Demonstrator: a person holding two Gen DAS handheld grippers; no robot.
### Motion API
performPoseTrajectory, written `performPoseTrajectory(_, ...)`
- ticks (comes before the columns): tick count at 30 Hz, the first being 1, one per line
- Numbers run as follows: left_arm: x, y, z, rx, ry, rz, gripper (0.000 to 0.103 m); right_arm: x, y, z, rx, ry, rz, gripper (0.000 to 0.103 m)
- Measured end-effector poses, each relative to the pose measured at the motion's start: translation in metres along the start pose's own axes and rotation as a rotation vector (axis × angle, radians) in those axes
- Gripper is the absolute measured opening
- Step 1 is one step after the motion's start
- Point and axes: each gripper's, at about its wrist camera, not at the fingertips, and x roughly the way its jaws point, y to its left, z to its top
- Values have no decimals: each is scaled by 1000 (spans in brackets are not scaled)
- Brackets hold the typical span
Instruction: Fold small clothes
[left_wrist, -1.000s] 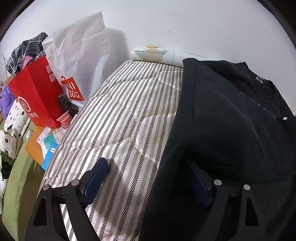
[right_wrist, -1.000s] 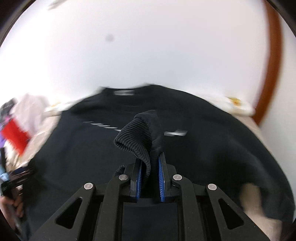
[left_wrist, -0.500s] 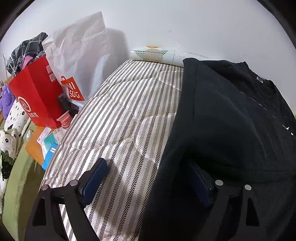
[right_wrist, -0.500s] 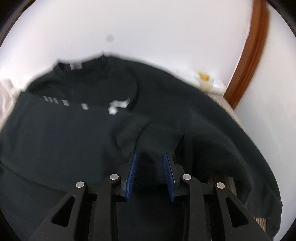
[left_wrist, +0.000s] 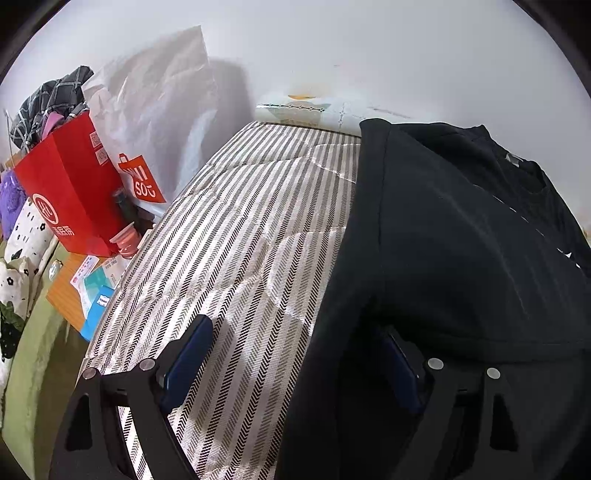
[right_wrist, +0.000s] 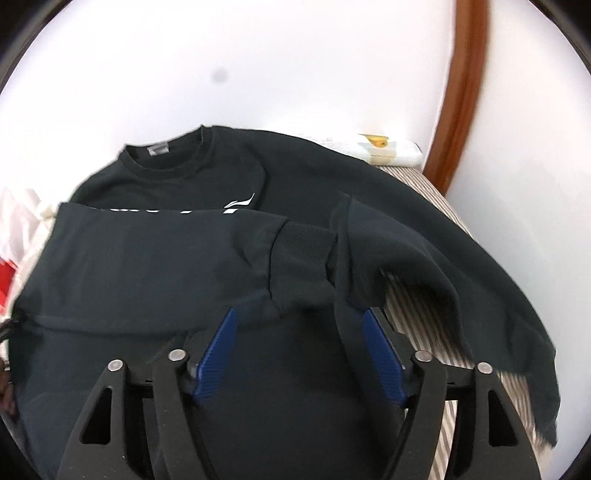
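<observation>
Garment: black sweatshirt (right_wrist: 155, 266) spread on a striped mattress (left_wrist: 236, 236), collar at the far end, white logo on the chest.
Sleeve: folded across the body, its ribbed cuff (right_wrist: 303, 243) lying just beyond the right gripper.
Right gripper (right_wrist: 301, 345): jaws have just been opening; blue pads wide apart over the fabric, gripping nothing.
Left gripper (left_wrist: 295, 365): fingers wide, straddling the sweatshirt's left edge; its right finger is partly tucked under the cloth.
Beside the bed, left: red paper bag (left_wrist: 70, 195), white shopping bag (left_wrist: 155, 110).
</observation>
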Motion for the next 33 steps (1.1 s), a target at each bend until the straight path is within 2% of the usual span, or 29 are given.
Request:
performPoseTrajectory(4, -5, -3, 0, 16, -13, -5, 85, -19, -2, -9, -3, 7, 3, 73)
performPoseTrajectory(8, -10, -7, -1, 45, -34, -20, 82, -23, 31, -2, -83, -4, 39, 73)
performPoseTrajectory(12, -18, -8, 0, 71, -71, -44, 72, -14, 90, 18, -170, -49, 93, 72)
performPoseTrajectory(14, -21, -9, 1, 108, -88, -47, 62, -1, 135, 33, -232, -58, 154, 60)
performPoseTrajectory(16, -21, -10, 2, 142, -94, -64, 49, 10, 170, 45, -269, -53, 202, 56)
performPoseTrajectory(19, -16, -4, 4, 130, -67, -142, 39, 32, 235, 65, -331, -55, 317, 56)
performPoseTrajectory(21, -12, -1, 5, 125, -44, -194, 39, 46, 265, 75, -365, -45, 366, 56)
performPoseTrajectory(24, -11, 0, 5, 137, -55, -202, 39, 72, 314, 91, -425, -18, 424, 57)
performPoseTrajectory(27, -9, -2, 4, 141, -57, -213, 36, 94, 351, 101, -485, 3, 442, 59)
performPoseTrajectory(29, -7, -5, 4, 153, -53, -211, 31, 107, 367, 105, -511, 13, 455, 59)
performPoseTrajectory(31, -8, -7, 3, 168, -52, -227, 21, 119, 378, 112, -525, 20, 472, 59)
performPoseTrajectory(33, -11, -9, 2, 177, -62, -227, 19, 134, 389, 121, -522, 33, 495, 59)
